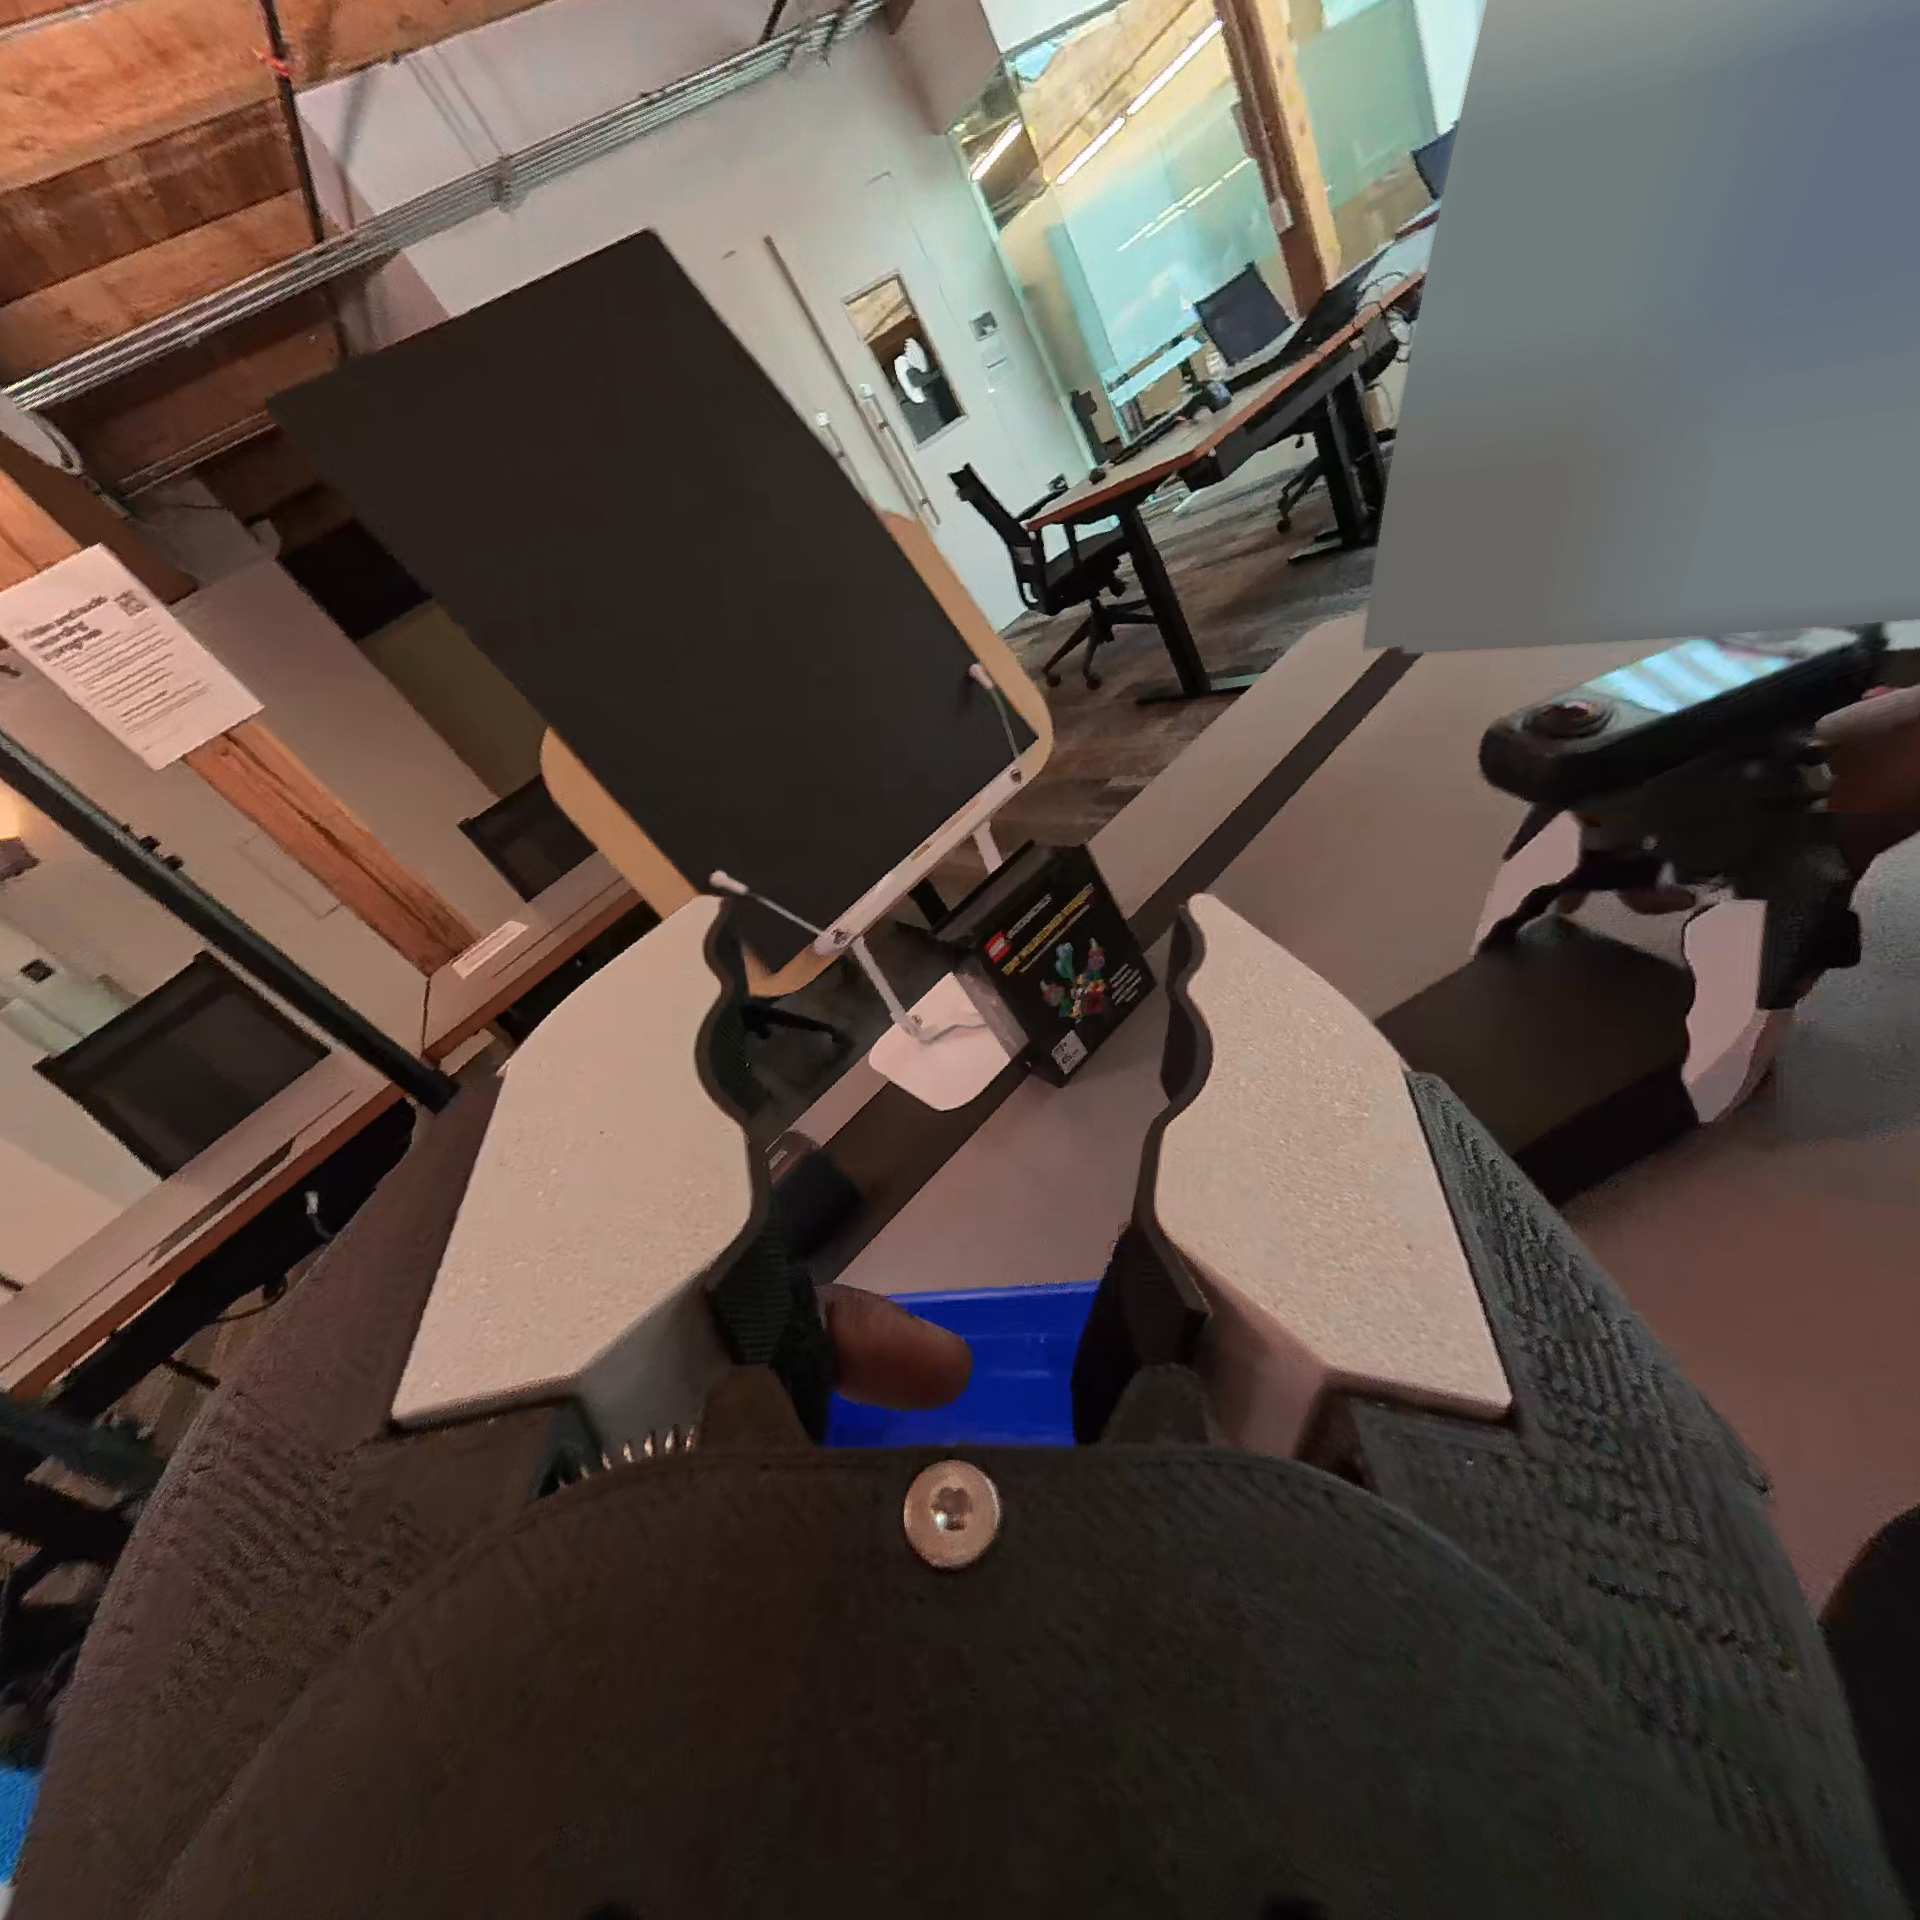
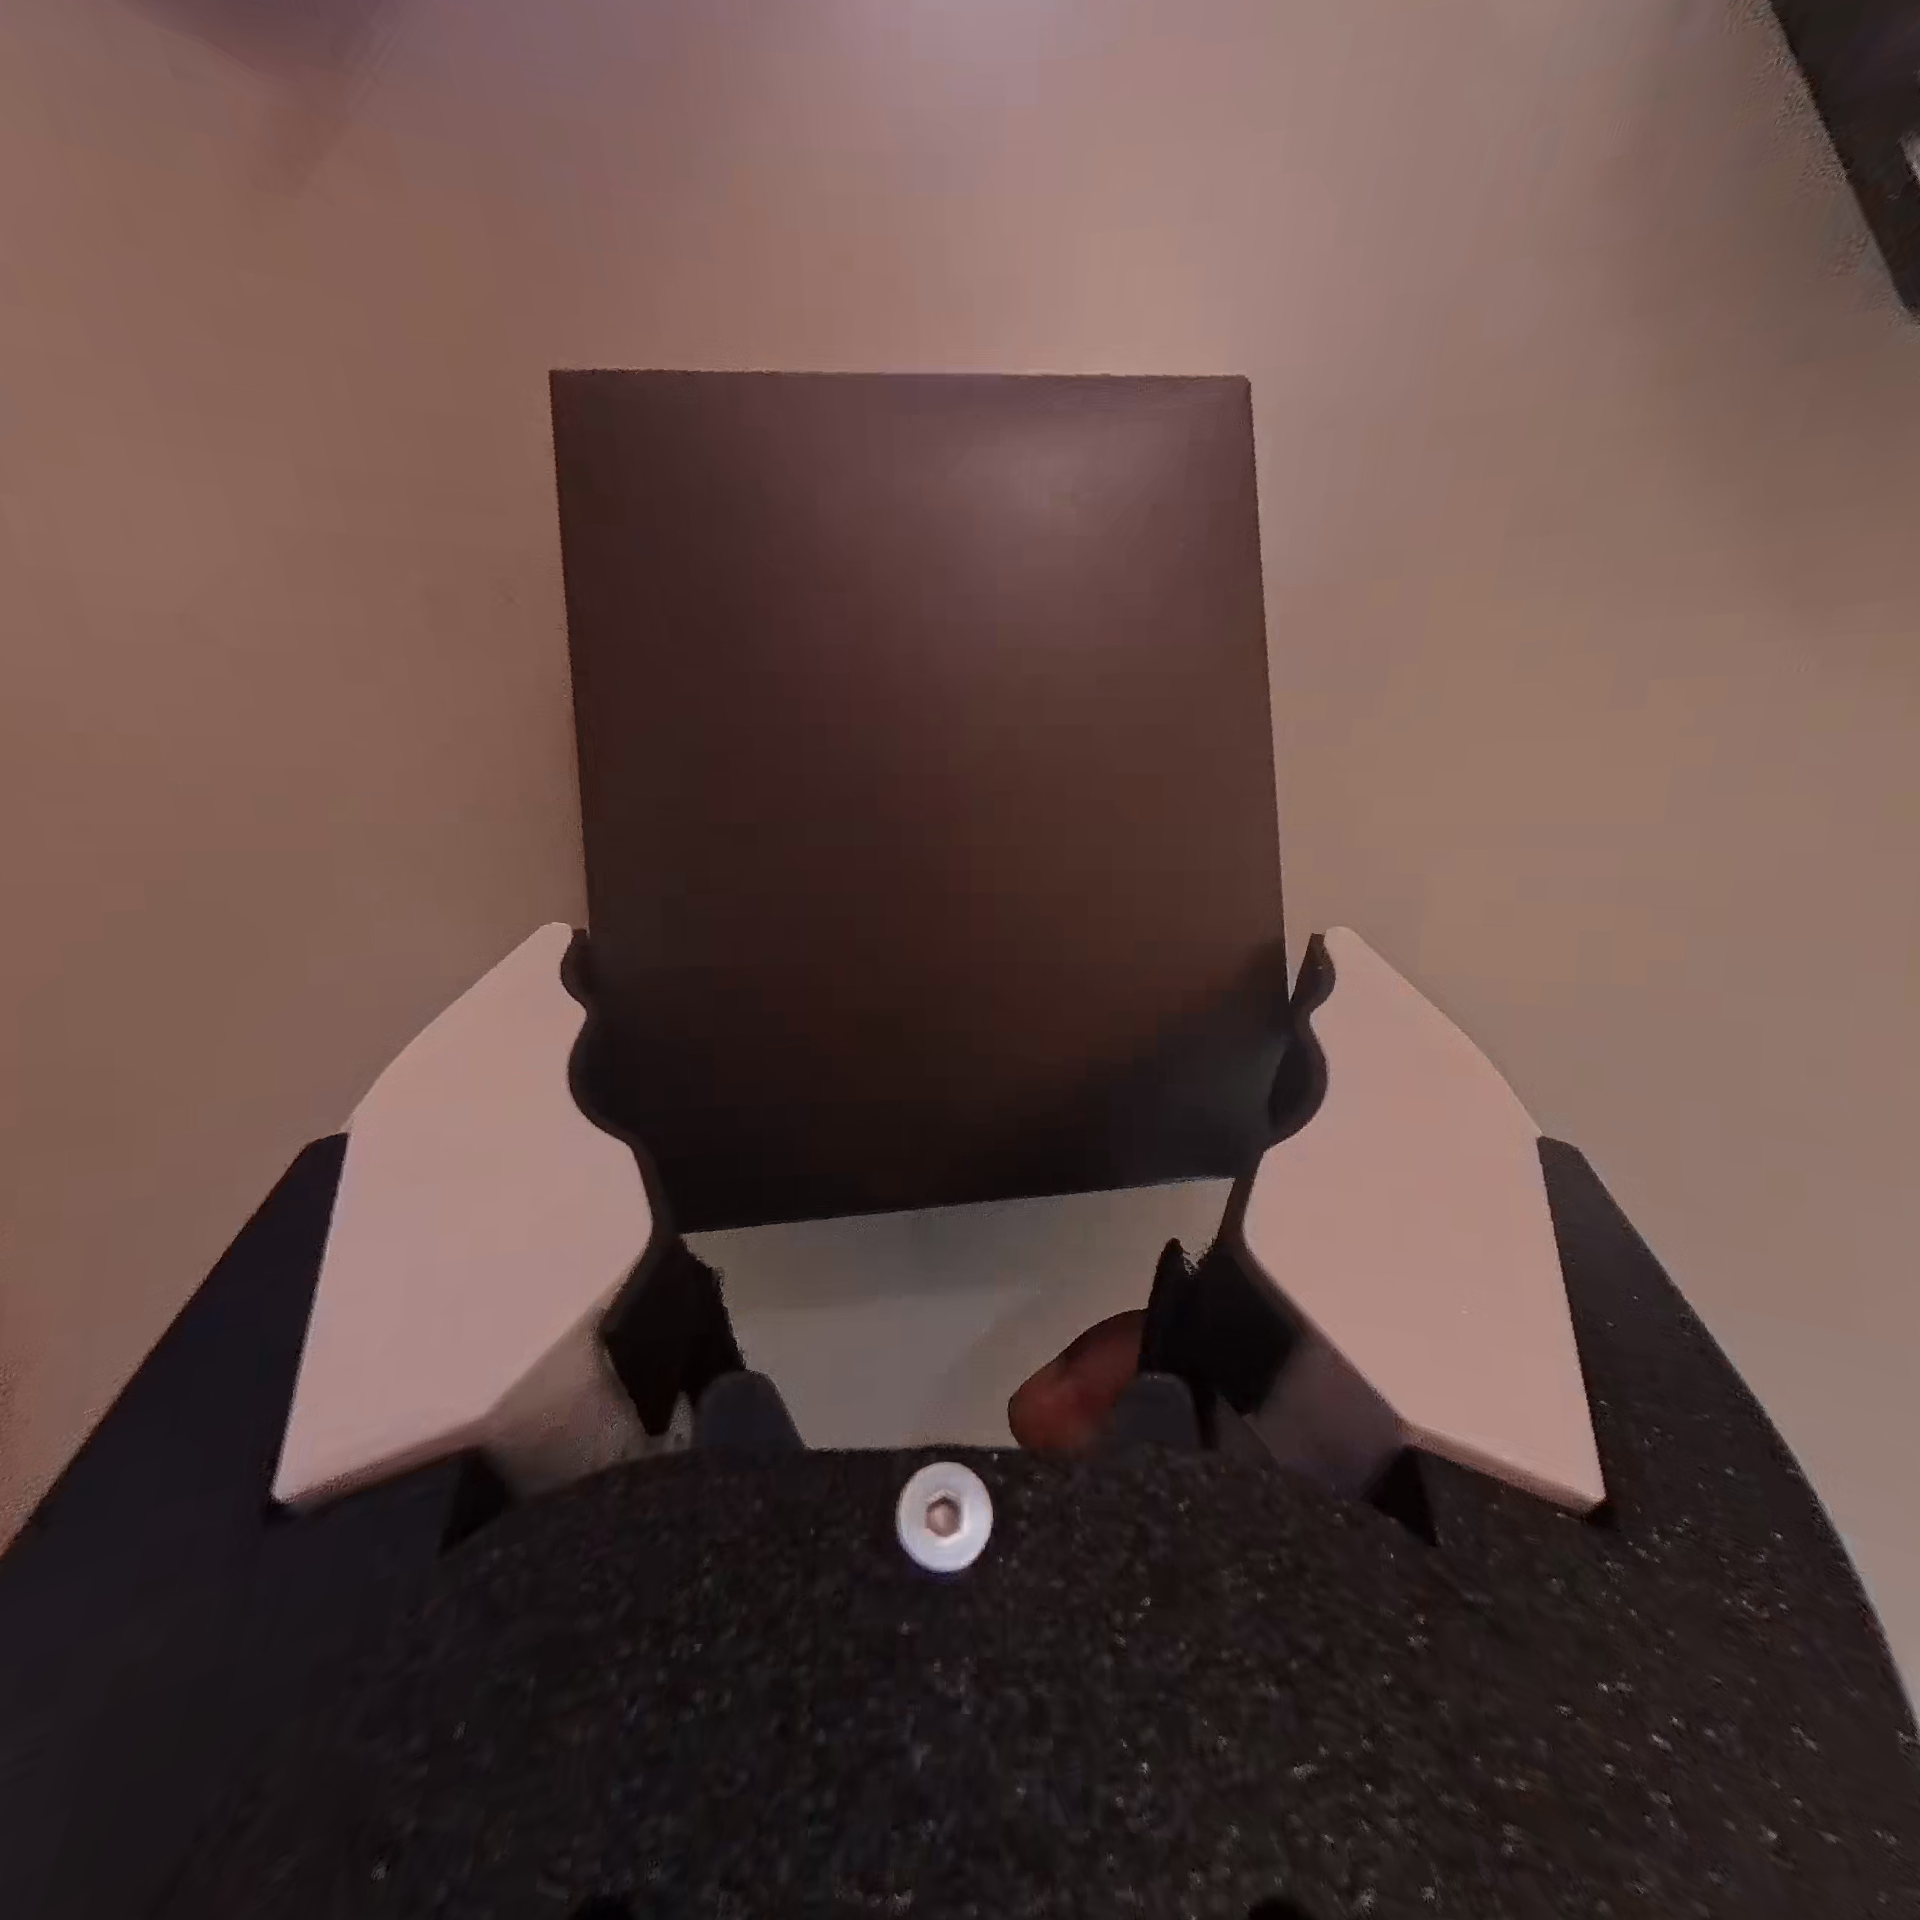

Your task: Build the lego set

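A small black lego box (image 1: pixel 1060 977) with a flower picture stands on the grey table (image 1: pixel 1714 1351), just beyond my left gripper (image 1: pixel 951 920). My left gripper is open and empty, held above the table and pointing at the box. A flat black square mat (image 2: pixel 914 790) lies on the table under my right gripper (image 2: pixel 945 945), which is open and empty and looks straight down at it. No loose bricks show in either view. In the left wrist view, the right gripper (image 1: pixel 1600 997) hovers over the mat (image 1: pixel 1538 1049) at the right.
A tablet (image 1: pixel 675 582) with a dark screen leans on a white stand (image 1: pixel 935 1049) behind the box. A blue bin (image 1: pixel 997 1361) shows below my left gripper. Office desks and chairs (image 1: pixel 1081 571) stand farther back. The gap from one gripper's tips to the other's is roughly 35 cm.
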Available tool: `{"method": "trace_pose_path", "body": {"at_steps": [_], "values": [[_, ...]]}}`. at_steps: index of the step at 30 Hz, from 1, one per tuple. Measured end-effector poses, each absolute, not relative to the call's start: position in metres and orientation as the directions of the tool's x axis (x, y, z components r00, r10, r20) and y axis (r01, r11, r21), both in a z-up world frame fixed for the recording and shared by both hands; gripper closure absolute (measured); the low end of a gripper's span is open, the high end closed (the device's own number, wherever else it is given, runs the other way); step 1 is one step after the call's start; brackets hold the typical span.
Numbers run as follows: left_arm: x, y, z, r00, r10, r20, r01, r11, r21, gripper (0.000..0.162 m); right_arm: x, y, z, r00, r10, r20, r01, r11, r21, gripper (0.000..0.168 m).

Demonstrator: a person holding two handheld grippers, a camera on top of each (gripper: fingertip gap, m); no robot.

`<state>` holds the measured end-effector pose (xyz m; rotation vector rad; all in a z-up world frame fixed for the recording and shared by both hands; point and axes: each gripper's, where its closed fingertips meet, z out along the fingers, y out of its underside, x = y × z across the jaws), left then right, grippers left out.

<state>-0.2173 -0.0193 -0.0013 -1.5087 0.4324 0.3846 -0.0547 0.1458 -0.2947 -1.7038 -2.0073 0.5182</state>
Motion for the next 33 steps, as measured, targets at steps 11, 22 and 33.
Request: {"method": "trace_pose_path", "body": {"at_steps": [11,22,33], "values": [[-0.042,0.014,-0.083,0.544,-0.808,-0.229,-0.382,0.005,-0.924,0.039,-0.066,0.083,-0.288,-0.438,0.895,0.078,0.583,0.35,-0.734,0.044],[-0.064,0.067,-0.282,0.579,-0.809,-0.102,-0.741,-0.469,-0.481,0.035,-0.063,0.081,-0.286,-0.452,0.889,0.076,0.557,0.347,-0.755,0.044],[-0.067,0.073,-0.296,0.525,-0.846,-0.096,-0.775,-0.428,-0.465,0.04,-0.056,0.085,-0.276,-0.47,0.881,0.045,0.521,0.319,-0.792,0.045]]}}
